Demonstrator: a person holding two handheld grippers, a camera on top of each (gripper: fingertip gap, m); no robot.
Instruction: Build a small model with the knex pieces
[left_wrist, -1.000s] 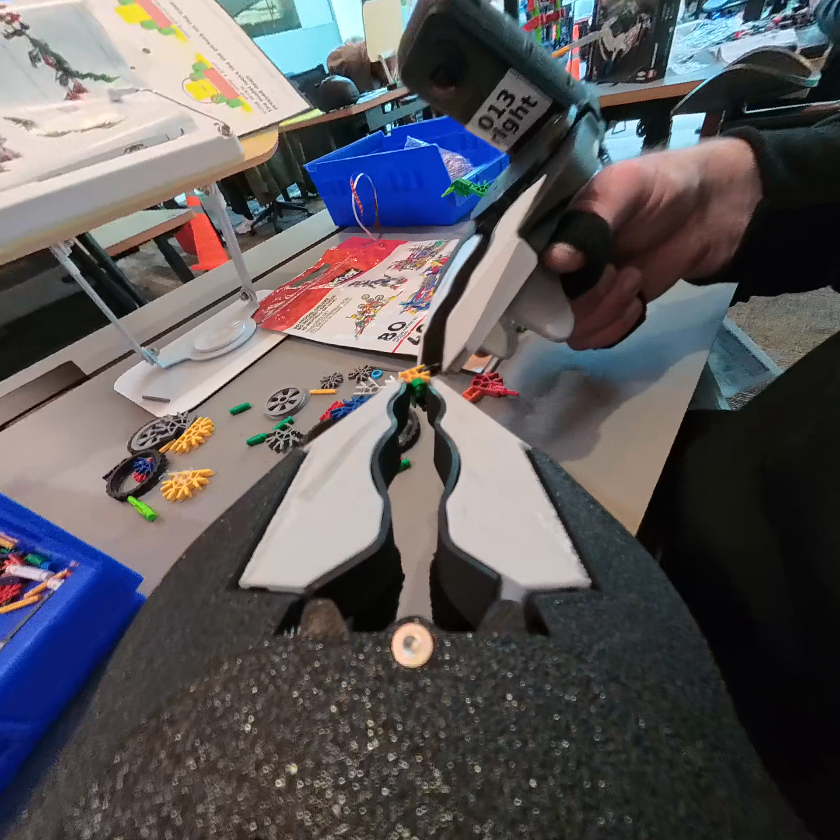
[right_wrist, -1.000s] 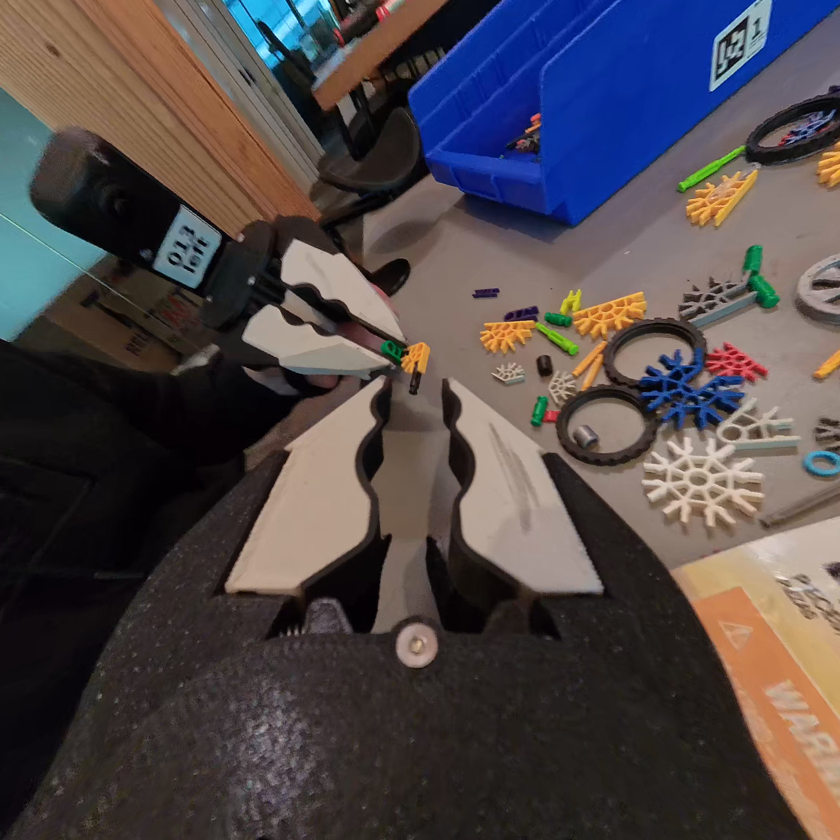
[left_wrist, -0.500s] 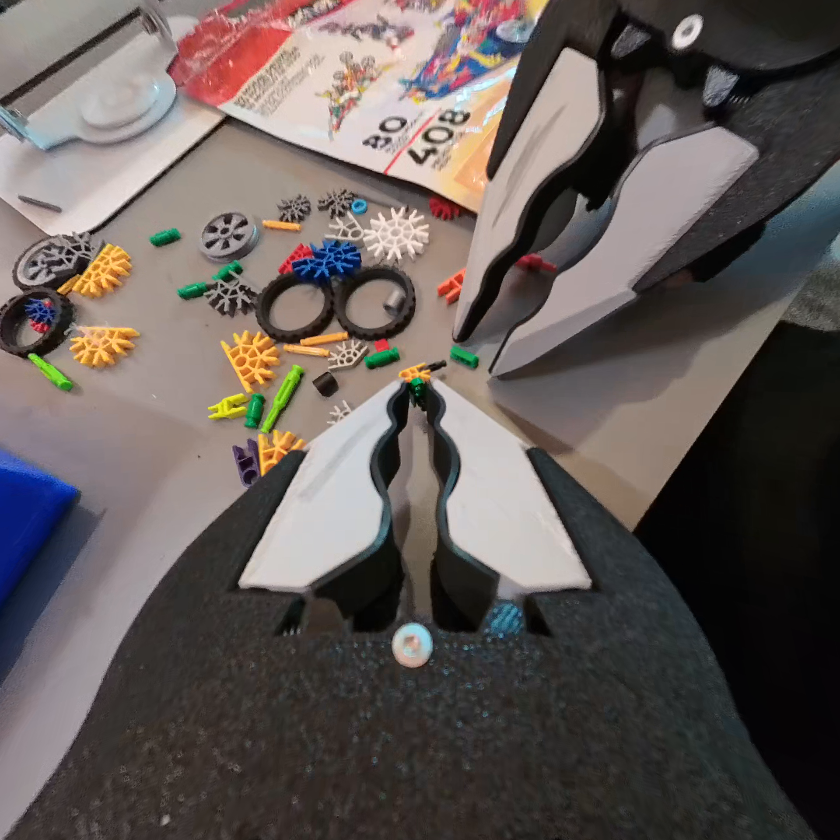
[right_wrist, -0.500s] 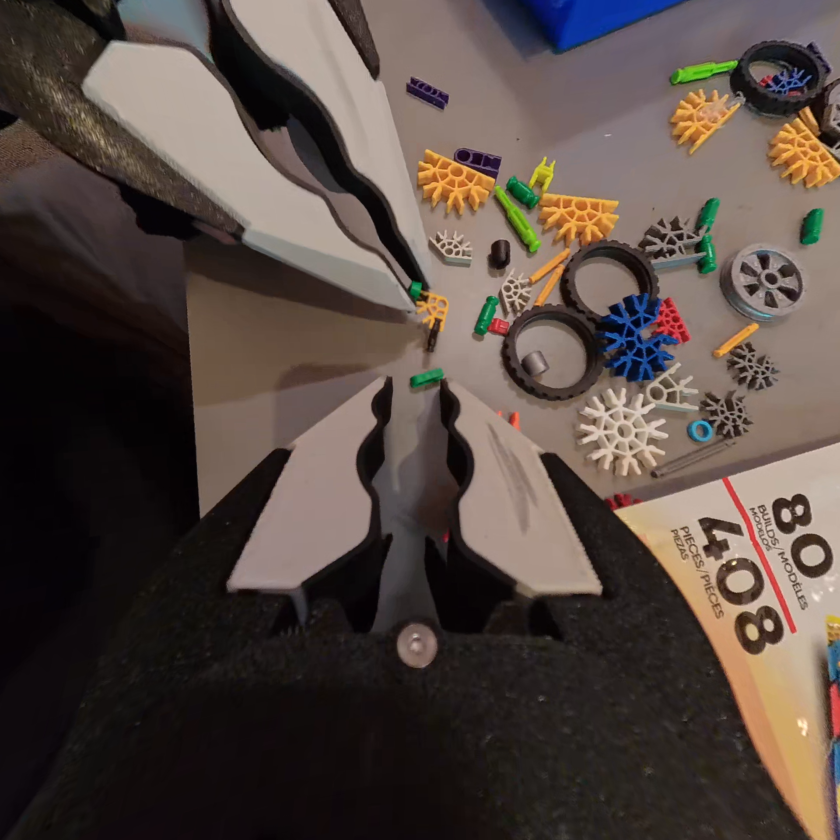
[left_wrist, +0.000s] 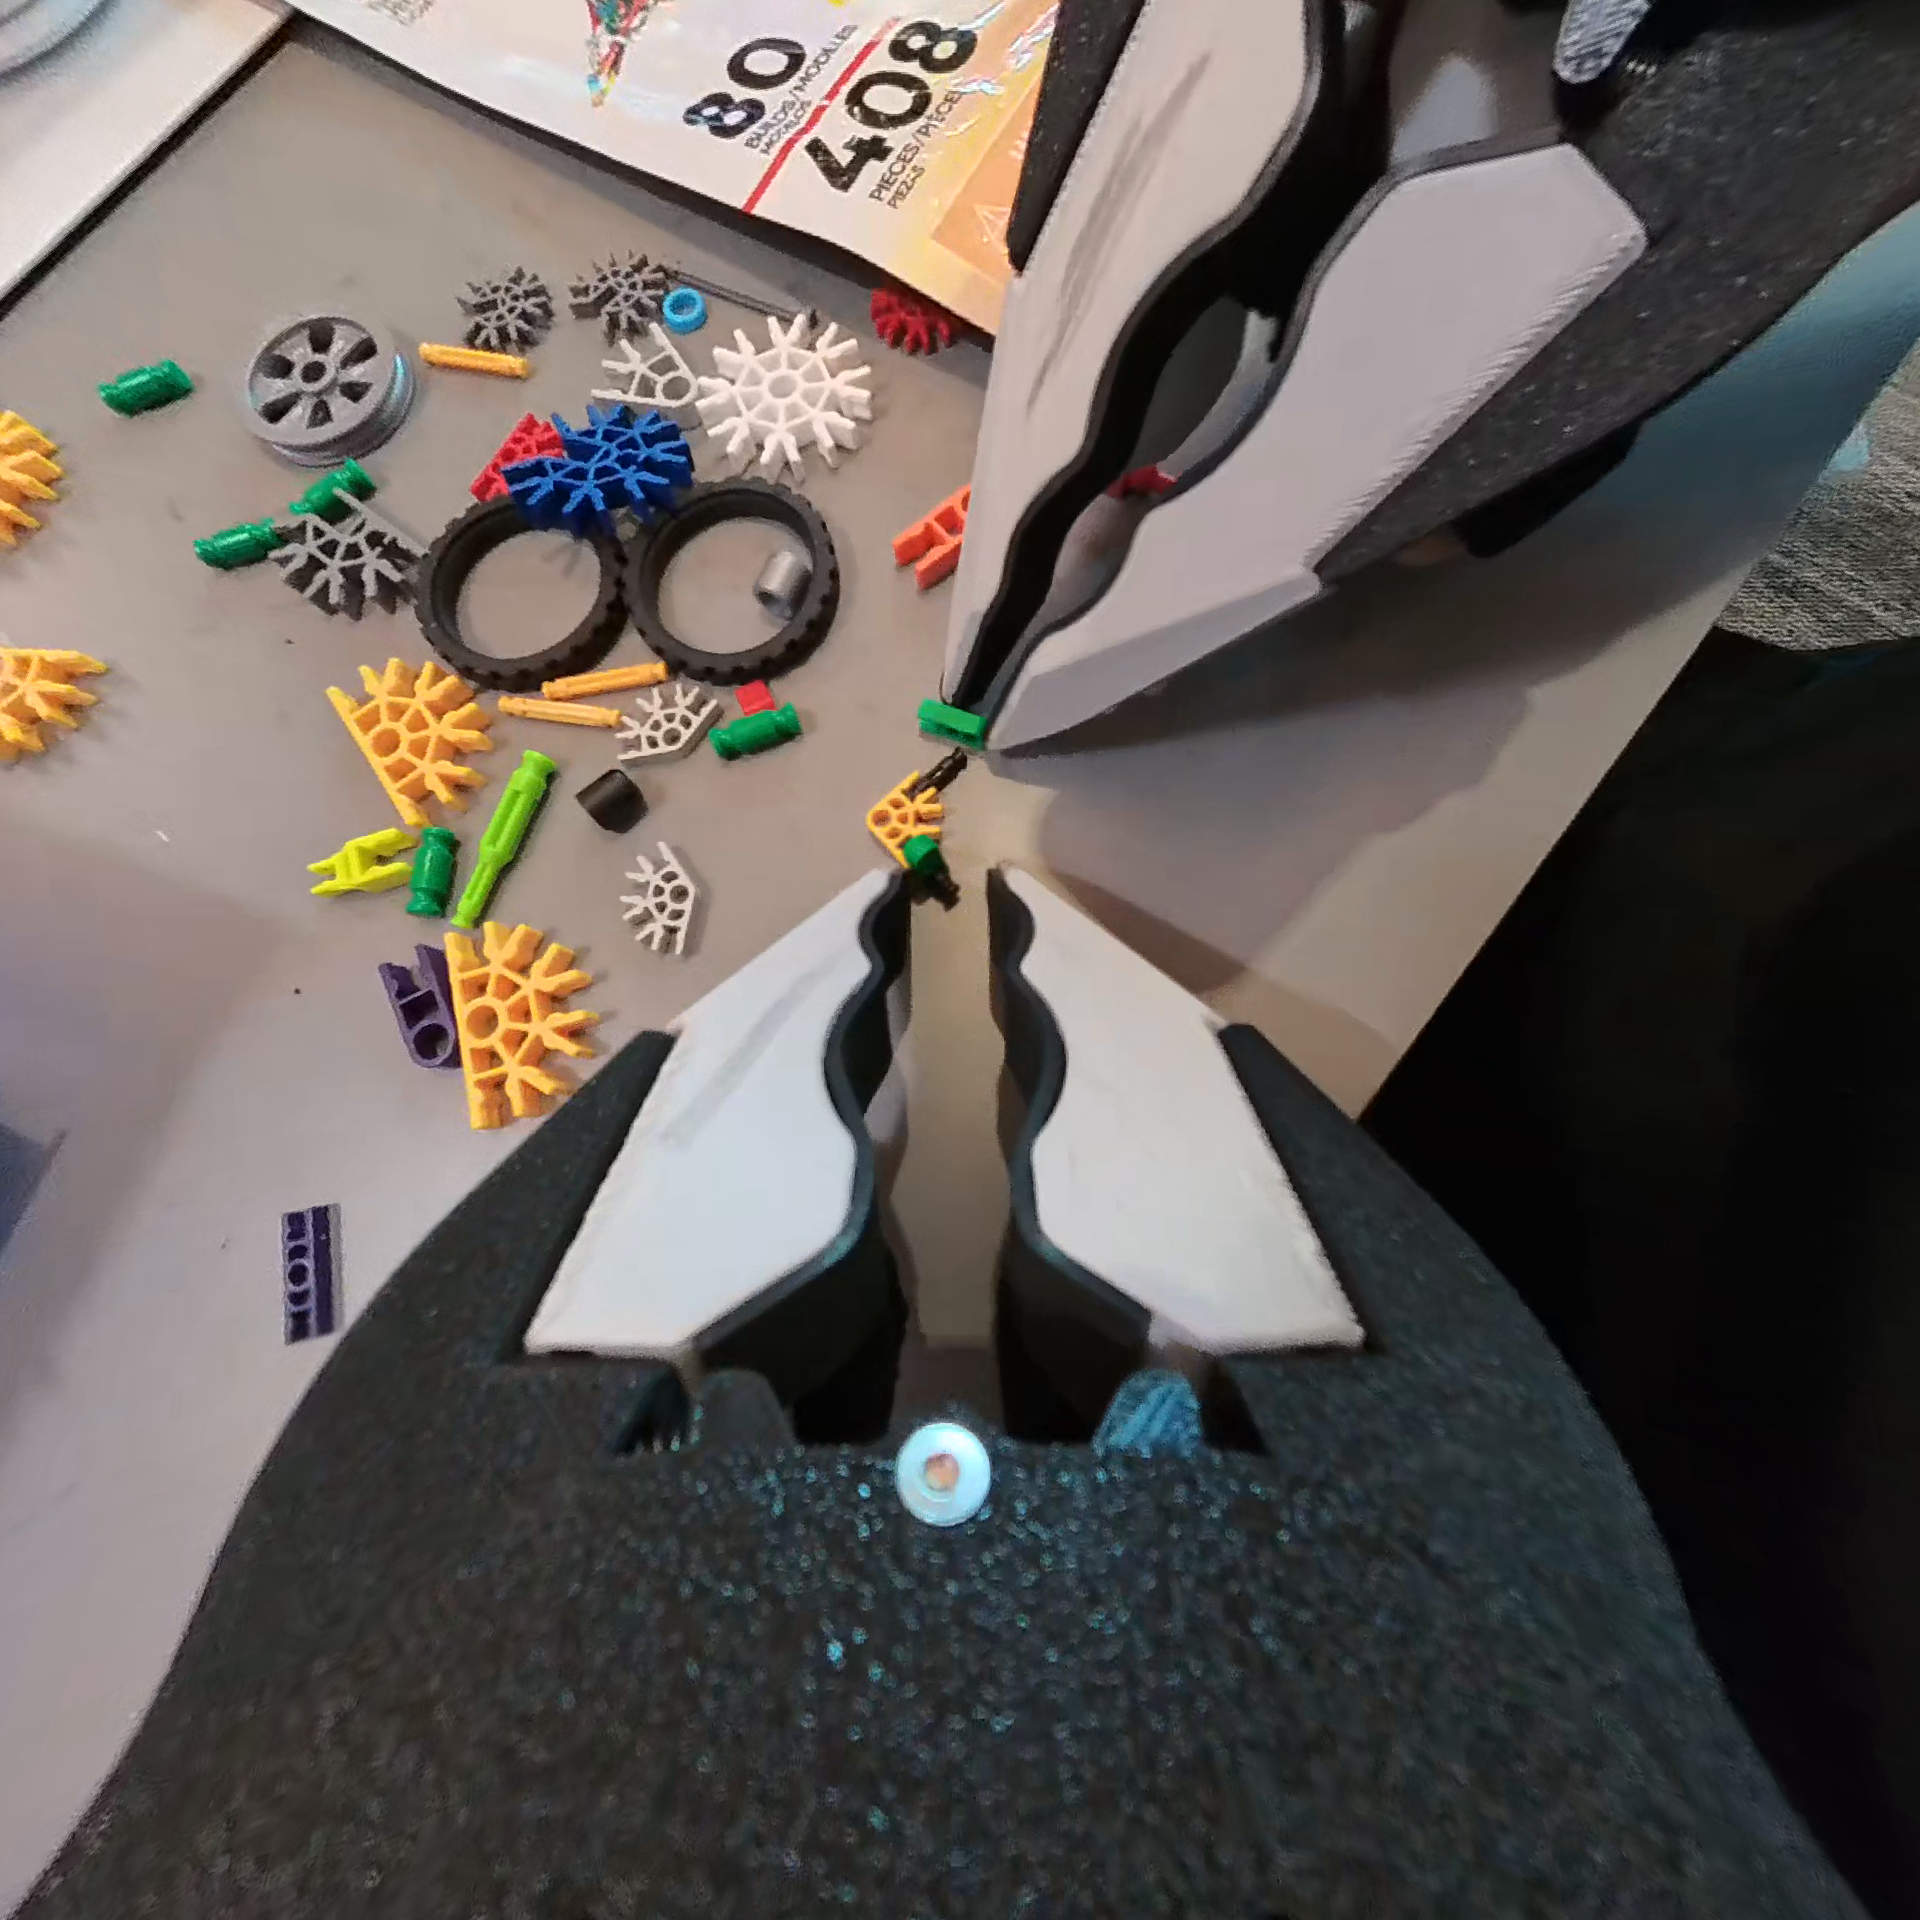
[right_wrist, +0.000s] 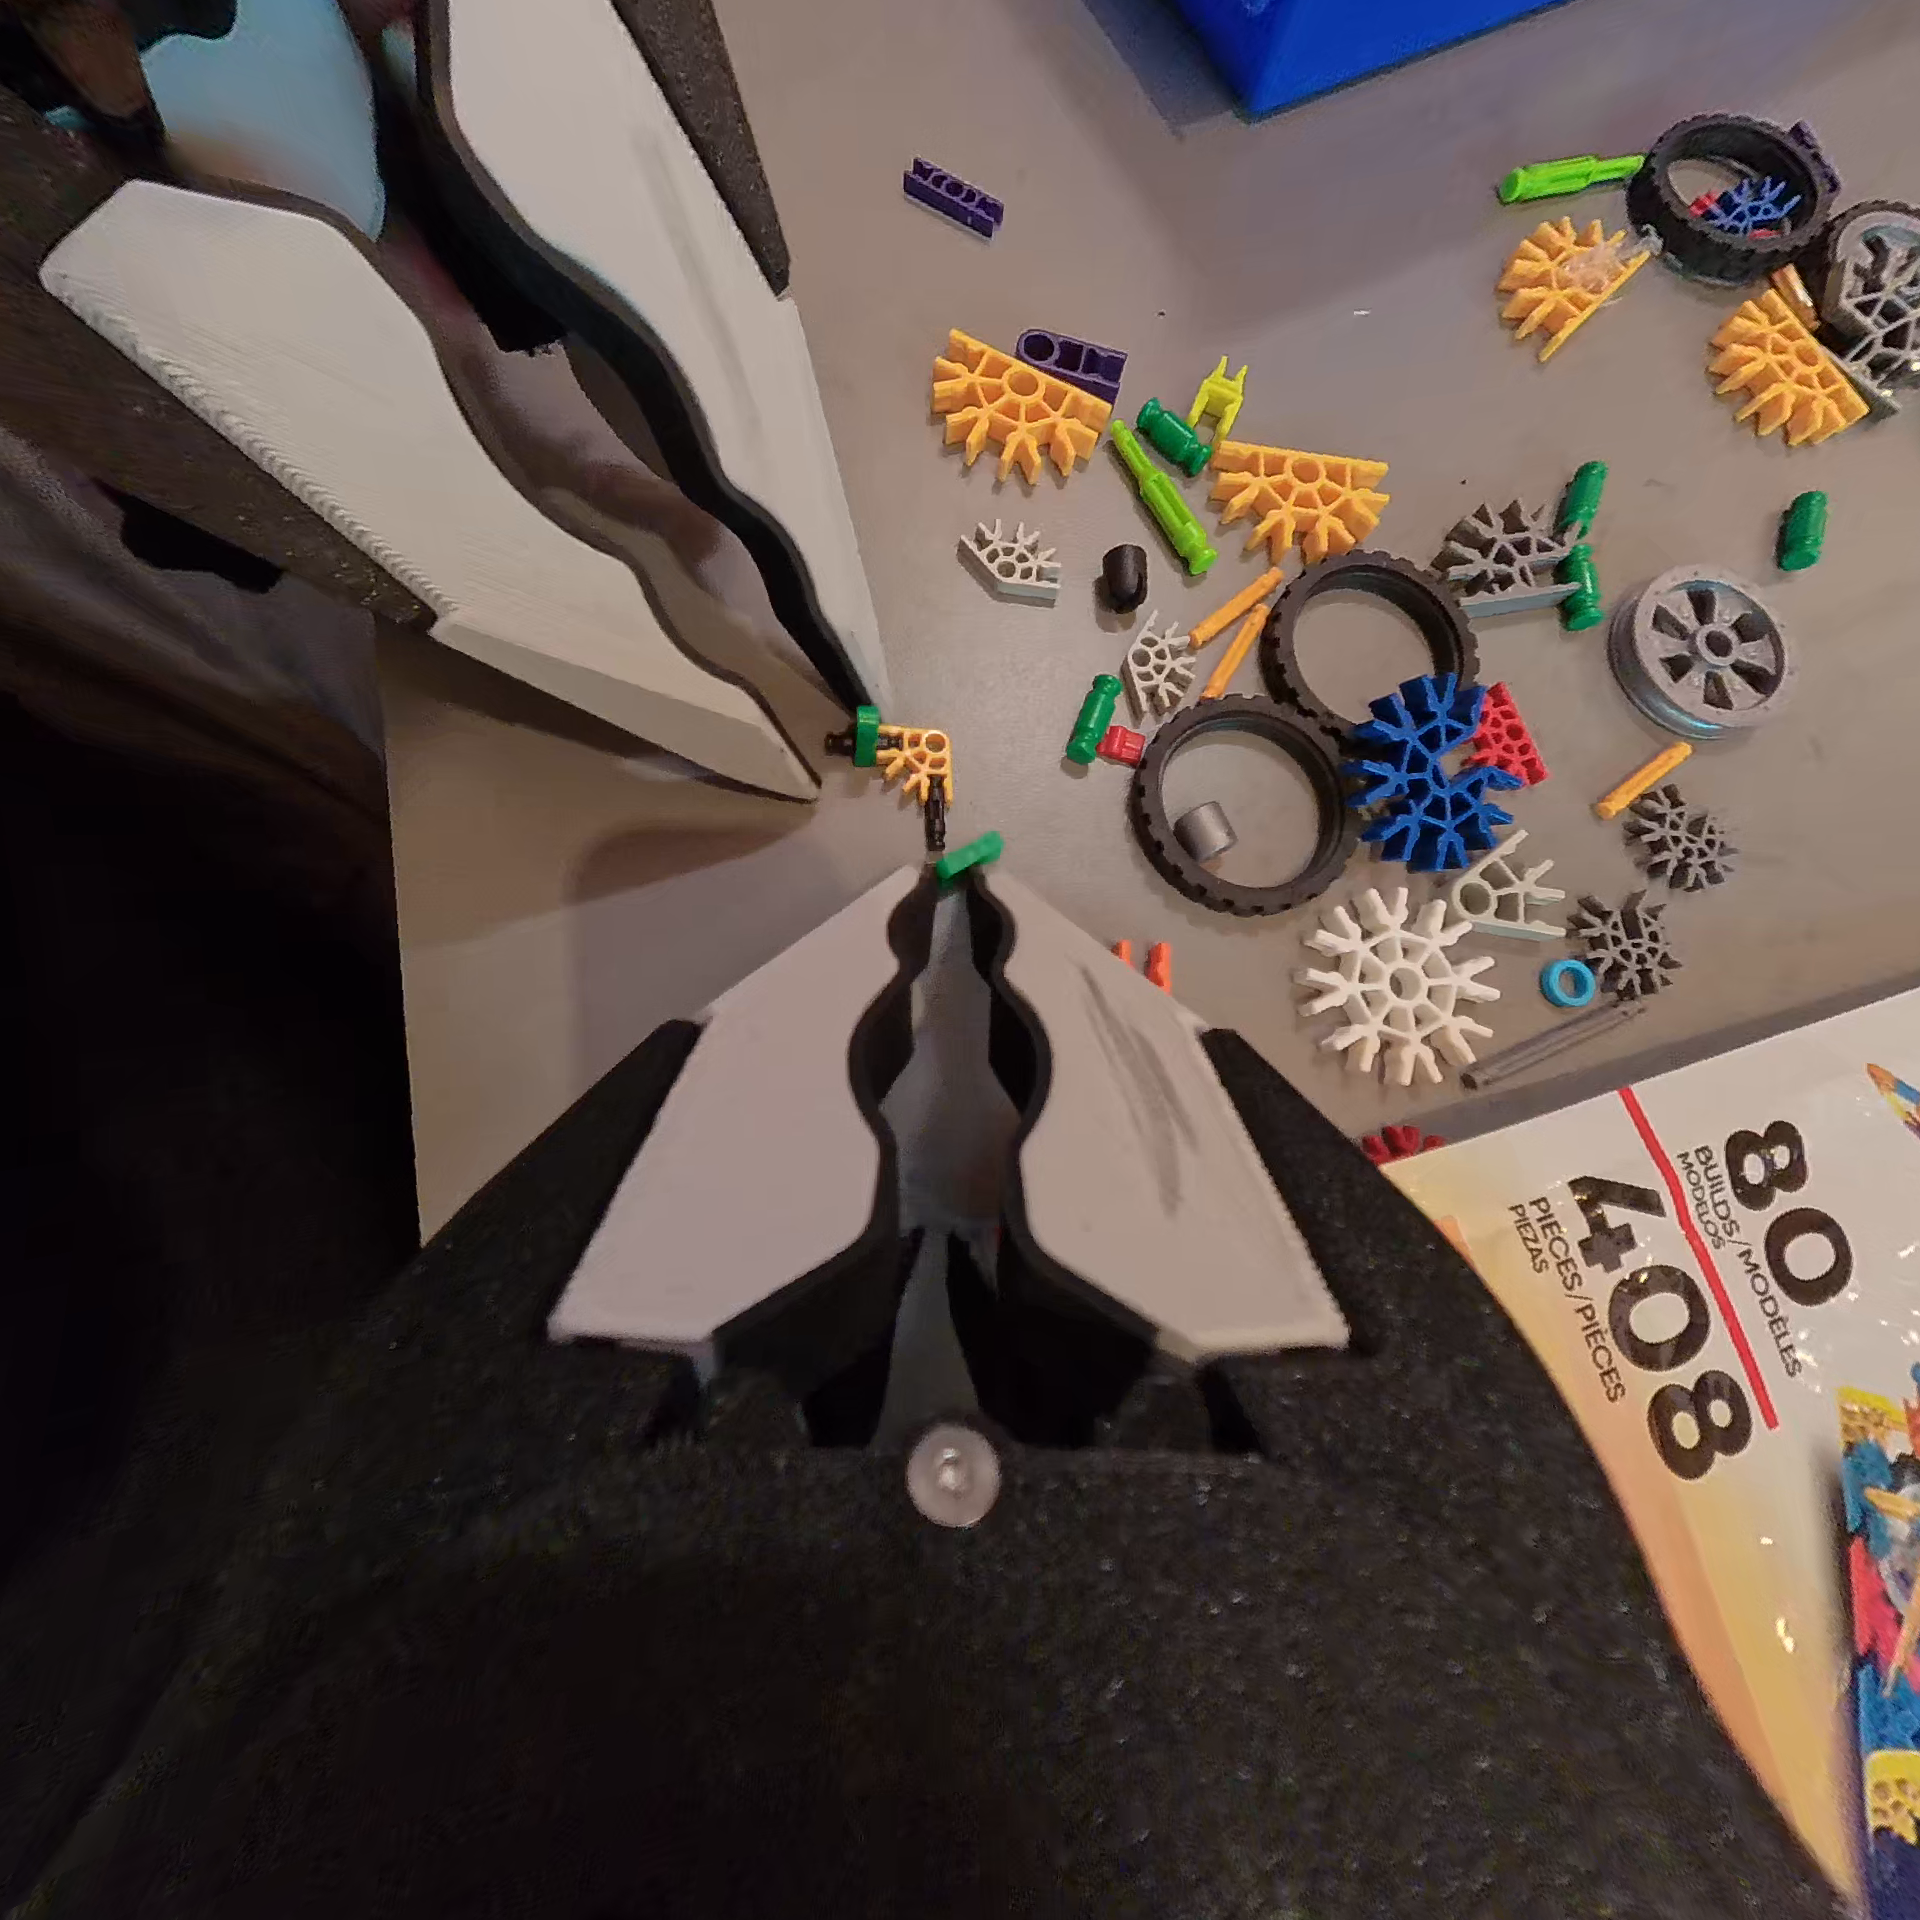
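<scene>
A small assembly, a yellow connector (left_wrist: 906, 816) with a green collar and black rod ends, lies just above the grey table (left_wrist: 260, 1351). It also shows in the right wrist view (right_wrist: 920, 764). My left gripper (left_wrist: 943, 881) is open, and the assembly's black end sits loosely between its tips. My right gripper (right_wrist: 948, 878) is shut on a short green piece (right_wrist: 968, 858), held a little way from the assembly's other black end. The right gripper (left_wrist: 971, 722) with the green piece (left_wrist: 951, 720) faces my left gripper from the upper right. The left gripper (right_wrist: 842, 750) shows at the upper left.
Loose parts lie to the left: two black tyres (left_wrist: 514, 592), a blue snowflake connector (left_wrist: 603, 462), a white one (left_wrist: 784, 390), a grey wheel (left_wrist: 322, 384) and yellow fan connectors (left_wrist: 416, 732). A printed sheet (left_wrist: 831, 114) lies beyond. A blue bin (right_wrist: 1351, 52) stands farther off. The table edge runs close on the right. My left and right fingertips are right by each other. About 9 centimetres separates my right fingertips from the blue snowflake connector (left_wrist: 603, 462). Look for it in the right wrist view (right_wrist: 1431, 770) too.
My left jaws, earlier shut on the yellow assembly, have opened. My right gripper has closed on the green piece that lay on the table. Both grippers have drawn closer together.
</scene>
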